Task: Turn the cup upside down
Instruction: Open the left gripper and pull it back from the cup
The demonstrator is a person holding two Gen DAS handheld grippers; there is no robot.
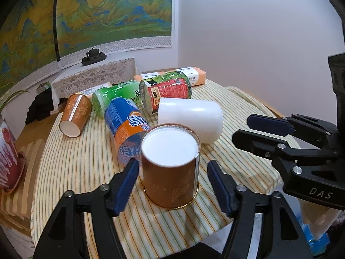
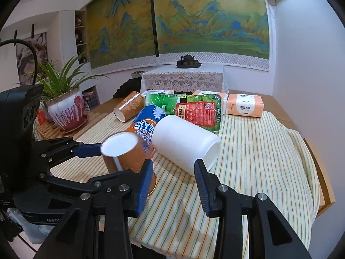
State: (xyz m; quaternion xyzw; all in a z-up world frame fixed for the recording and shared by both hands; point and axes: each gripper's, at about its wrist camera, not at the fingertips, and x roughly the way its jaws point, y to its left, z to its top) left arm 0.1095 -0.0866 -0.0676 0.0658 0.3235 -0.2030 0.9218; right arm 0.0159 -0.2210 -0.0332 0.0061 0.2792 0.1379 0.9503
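Observation:
A brown paper cup (image 1: 171, 172) stands upside down on the striped cloth, white base up, gold rim on the cloth. My left gripper (image 1: 172, 179) is open with its jaws on either side of this cup, not touching it. The cup also shows in the right wrist view (image 2: 127, 153), between the left gripper's fingers (image 2: 86, 150). My right gripper (image 2: 173, 183) is open and empty, just right of the cup and in front of a white cup (image 2: 185, 144) lying on its side. The right gripper also appears in the left wrist view (image 1: 258, 129).
A second brown cup (image 1: 74, 114) lies on its side at the far left. A blue-orange bottle (image 1: 124, 127), green bottles (image 1: 166, 88) and tissue packs (image 2: 244, 105) lie behind. A potted plant (image 2: 64, 110) stands left. The table edge (image 2: 321, 172) runs along the right.

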